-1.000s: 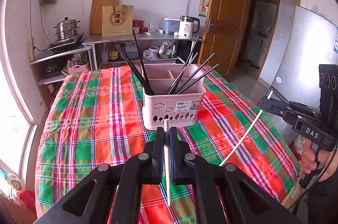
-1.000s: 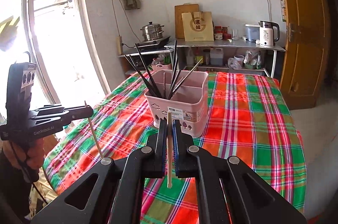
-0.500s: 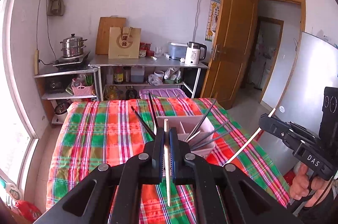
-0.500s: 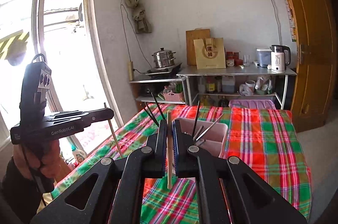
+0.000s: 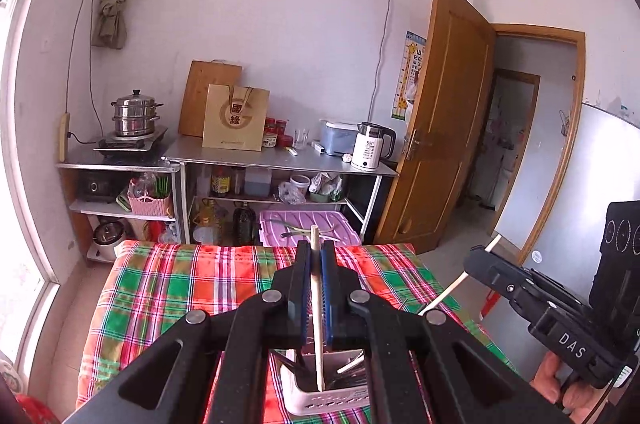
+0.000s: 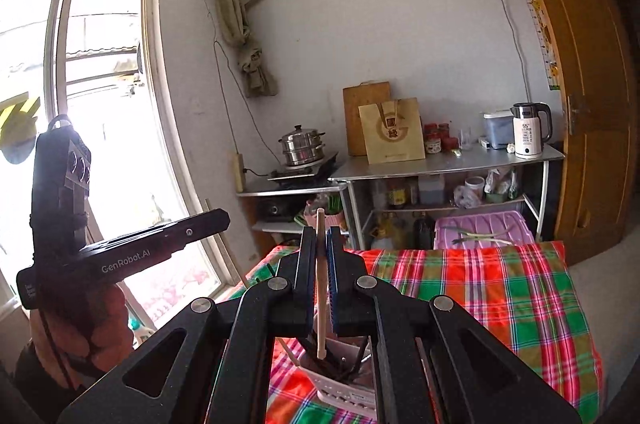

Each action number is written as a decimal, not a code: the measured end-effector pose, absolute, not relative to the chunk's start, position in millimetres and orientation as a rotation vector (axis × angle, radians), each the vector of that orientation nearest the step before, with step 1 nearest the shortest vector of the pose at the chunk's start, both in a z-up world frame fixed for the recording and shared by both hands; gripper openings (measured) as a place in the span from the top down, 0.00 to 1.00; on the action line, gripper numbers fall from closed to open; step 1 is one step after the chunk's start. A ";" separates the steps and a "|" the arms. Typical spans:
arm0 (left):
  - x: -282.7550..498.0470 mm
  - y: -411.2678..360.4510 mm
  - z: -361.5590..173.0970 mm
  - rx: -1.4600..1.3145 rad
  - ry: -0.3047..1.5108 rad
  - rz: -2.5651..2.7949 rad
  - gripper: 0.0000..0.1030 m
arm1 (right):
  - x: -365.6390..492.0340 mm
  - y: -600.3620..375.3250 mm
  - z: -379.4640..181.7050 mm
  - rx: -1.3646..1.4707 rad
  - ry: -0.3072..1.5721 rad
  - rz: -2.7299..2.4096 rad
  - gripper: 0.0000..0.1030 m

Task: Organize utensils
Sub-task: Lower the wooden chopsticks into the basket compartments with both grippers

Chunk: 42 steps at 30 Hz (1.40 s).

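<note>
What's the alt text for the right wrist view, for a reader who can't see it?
The right gripper is shut on a pale chopstick, held above a pink utensil caddy of dark chopsticks on a plaid tablecloth. At left, a hand holds the left gripper, also gripping a chopstick.

- Left gripper [image 5: 316,256]: fingers [image 5: 303,288] pressed together on a pale chopstick [image 5: 317,320], tilted slightly downward.
- Right gripper [image 6: 320,244]: fingers [image 6: 306,276] clamped likewise on a second chopstick [image 6: 320,288].
- A hand [image 6: 76,328] gripped each handle.
</note>
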<state>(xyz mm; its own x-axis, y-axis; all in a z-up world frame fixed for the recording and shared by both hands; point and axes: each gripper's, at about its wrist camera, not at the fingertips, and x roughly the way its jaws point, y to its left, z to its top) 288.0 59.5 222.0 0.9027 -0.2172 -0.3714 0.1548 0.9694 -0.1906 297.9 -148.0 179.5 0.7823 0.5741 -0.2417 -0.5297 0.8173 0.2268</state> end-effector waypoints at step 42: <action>314.4 44.1 129.5 -0.110 0.556 -0.225 0.86 | 326.9 -128.8 122.8 0.009 0.513 0.525 0.92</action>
<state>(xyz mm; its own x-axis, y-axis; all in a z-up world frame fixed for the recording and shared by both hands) 314.4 44.1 129.5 0.8259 -0.2410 -0.5098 0.1816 0.9696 -0.1642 326.9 -128.8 122.8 0.7425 0.4814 -0.4657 -0.4771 0.8681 0.1367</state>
